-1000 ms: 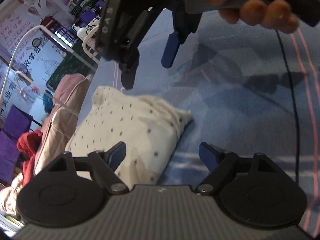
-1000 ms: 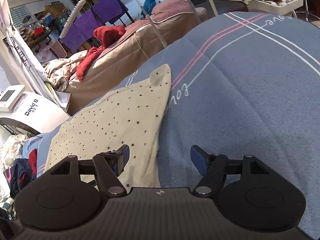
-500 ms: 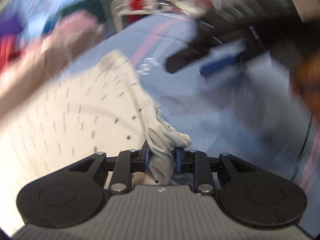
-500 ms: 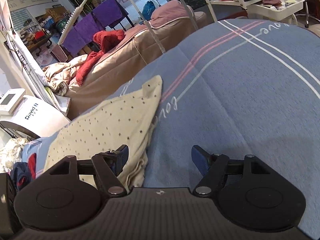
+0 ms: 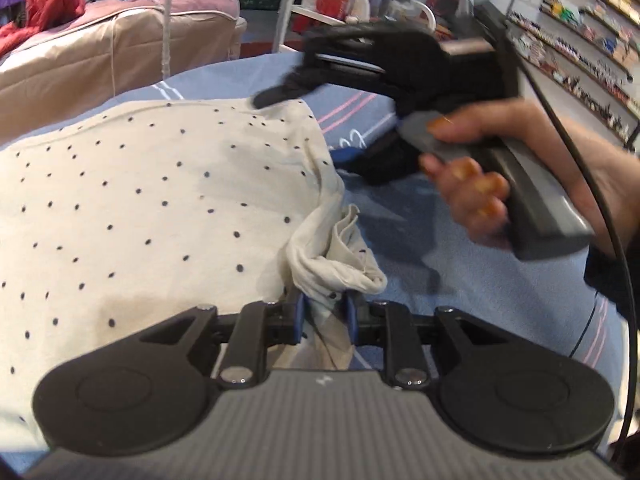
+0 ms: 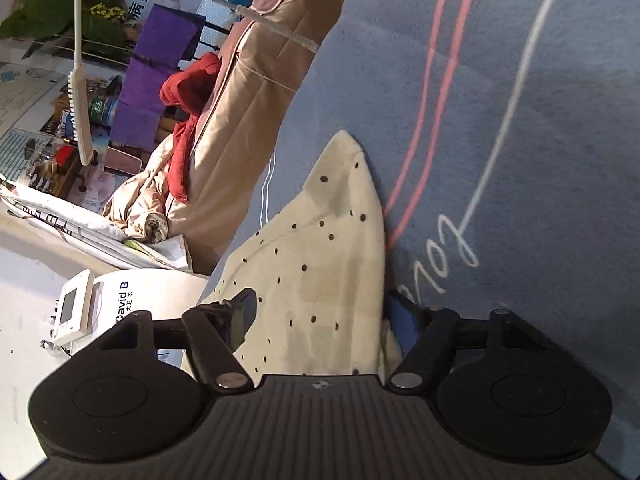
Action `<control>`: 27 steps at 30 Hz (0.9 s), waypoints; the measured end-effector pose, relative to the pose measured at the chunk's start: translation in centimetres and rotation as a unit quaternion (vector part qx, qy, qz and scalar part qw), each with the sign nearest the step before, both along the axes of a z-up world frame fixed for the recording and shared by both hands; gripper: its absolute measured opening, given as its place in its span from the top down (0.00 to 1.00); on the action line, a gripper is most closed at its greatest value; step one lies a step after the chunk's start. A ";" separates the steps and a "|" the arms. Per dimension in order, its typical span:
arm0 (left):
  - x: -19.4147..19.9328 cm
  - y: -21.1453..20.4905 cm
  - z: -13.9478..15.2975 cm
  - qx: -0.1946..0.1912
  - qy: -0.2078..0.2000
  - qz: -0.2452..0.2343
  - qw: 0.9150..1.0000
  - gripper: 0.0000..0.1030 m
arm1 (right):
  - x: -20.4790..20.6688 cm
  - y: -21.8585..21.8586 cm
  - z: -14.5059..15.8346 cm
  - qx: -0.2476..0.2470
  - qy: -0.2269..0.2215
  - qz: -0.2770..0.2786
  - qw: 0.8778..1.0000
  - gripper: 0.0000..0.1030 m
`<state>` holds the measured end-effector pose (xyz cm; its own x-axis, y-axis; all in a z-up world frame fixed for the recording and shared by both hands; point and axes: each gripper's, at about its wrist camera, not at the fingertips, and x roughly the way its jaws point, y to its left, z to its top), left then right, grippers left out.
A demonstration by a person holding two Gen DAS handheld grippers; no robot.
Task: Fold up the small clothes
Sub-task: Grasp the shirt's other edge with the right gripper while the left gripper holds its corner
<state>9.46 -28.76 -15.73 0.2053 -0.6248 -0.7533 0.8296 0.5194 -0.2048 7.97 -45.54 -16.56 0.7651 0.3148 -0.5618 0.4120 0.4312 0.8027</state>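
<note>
Beside the dotted garment [image 5: 152,200], the left gripper [image 5: 322,314] pinches its bunched corner. The right gripper [image 6: 320,312] straddles another corner, open; it should close before lifting evenly.

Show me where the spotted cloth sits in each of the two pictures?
Left wrist view: the cloth fills the left half, one bunched corner pinched in the left gripper at bottom centre.
Right wrist view: cloth at lower centre, between the open fingers of the right gripper.
Shared landmark: the pink stripes on the blue sheet.
</note>
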 end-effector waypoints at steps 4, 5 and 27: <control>-1.4 -1.6 -0.7 0.009 -0.047 -0.018 0.999 0.26 | 0.4 -0.1 -0.5 0.001 0.017 -0.011 1.000 0.31; -2.1 -2.1 -0.8 0.020 -0.070 -0.024 0.997 0.26 | 0.4 -0.1 -0.6 -0.002 0.024 -0.010 1.000 0.47; -2.2 -3.5 -1.9 0.010 -0.058 -0.016 0.998 0.88 | 2.0 -0.4 0.1 -0.052 0.064 0.036 0.996 0.79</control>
<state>7.27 -32.21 -17.64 0.2721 -0.6171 -0.7384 0.8635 0.4952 -0.0957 9.97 -45.98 -16.43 0.6627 0.3015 -0.6855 0.4730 0.5412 0.6953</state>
